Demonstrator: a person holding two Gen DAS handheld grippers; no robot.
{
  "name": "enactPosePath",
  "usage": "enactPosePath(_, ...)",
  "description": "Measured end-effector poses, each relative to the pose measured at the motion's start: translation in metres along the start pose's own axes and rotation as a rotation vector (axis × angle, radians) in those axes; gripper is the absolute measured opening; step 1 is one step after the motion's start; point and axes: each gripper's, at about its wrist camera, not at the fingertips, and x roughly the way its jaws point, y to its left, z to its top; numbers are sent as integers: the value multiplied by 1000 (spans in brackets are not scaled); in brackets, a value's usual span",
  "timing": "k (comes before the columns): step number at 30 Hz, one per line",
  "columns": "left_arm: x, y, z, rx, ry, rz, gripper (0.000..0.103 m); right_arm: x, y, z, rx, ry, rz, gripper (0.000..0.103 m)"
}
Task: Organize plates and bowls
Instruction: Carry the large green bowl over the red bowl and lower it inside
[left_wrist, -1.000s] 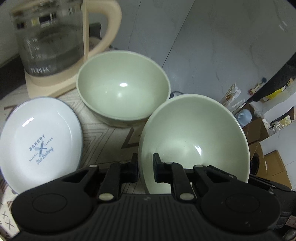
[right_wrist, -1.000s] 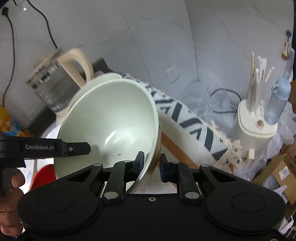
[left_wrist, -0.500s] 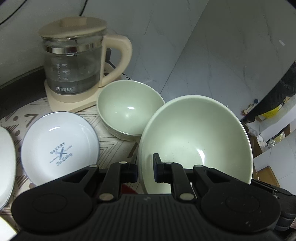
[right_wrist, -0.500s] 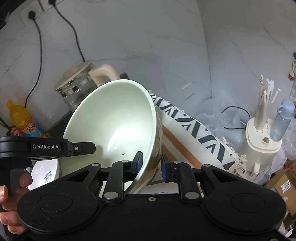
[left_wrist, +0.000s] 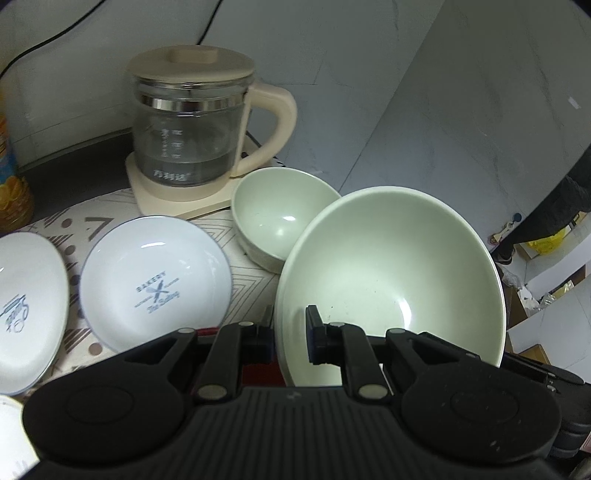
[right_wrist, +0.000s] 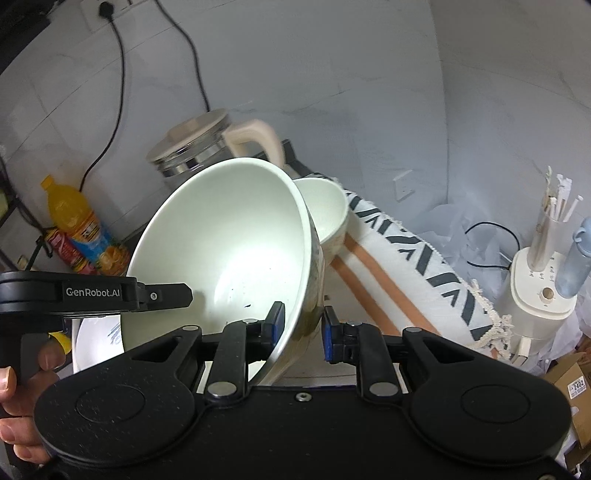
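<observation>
Both grippers hold one large pale green bowl (left_wrist: 391, 273), tilted and lifted off the table. My left gripper (left_wrist: 290, 334) is shut on its near left rim. My right gripper (right_wrist: 301, 330) is shut on its right rim, and the bowl also shows in the right wrist view (right_wrist: 229, 266). A smaller green bowl (left_wrist: 277, 218) stands on the patterned mat behind it and also shows in the right wrist view (right_wrist: 328, 210). A white "Bakery" plate (left_wrist: 155, 288) lies to the left, with another white plate (left_wrist: 26, 314) further left.
A glass kettle (left_wrist: 192, 122) on a cream base stands at the back. An orange juice bottle (right_wrist: 74, 221) stands at the far left by the wall. The table's right edge drops to a floor with a white appliance (right_wrist: 539, 310) and boxes.
Both grippers have lifted and drawn the large bowl back from the small bowl and kettle. More of the table and the second white plate have come into the left wrist view.
</observation>
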Motion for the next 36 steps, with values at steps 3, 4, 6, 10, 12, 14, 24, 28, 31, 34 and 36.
enactPosePath(3,-8,7,-5,-21,-2,7,14,0,8,-2,-27,12,17,21)
enactPosePath(4,-10,10,-7,-31,-1,11,14,0,11,-3,-37,17,24,21)
enactPosePath(6,-14,16,-11,-47,-2,20,14,1,17,-5,-61,28,34,21)
enactPosePath(10,-23,28,-19,-83,-2,38,14,2,28,-11,-99,58,58,21)
enactPosePath(12,-27,35,-25,-103,1,49,14,2,32,-14,-118,72,68,21)
enactPosePath(14,-31,40,-30,-120,3,57,14,3,36,-17,-133,89,82,21)
enactPosePath(24,-39,55,-51,-191,37,105,14,16,46,-32,-184,171,113,21)
enactPosePath(28,-35,60,-59,-217,61,121,14,22,48,-36,-203,196,116,21)
enactPosePath(31,-34,61,-63,-224,73,137,14,29,48,-37,-204,212,109,21)
enactPosePath(34,-30,62,-65,-223,95,145,14,35,48,-37,-210,229,104,21)
enactPosePath(36,-27,61,-68,-221,105,156,14,39,49,-39,-223,241,105,21)
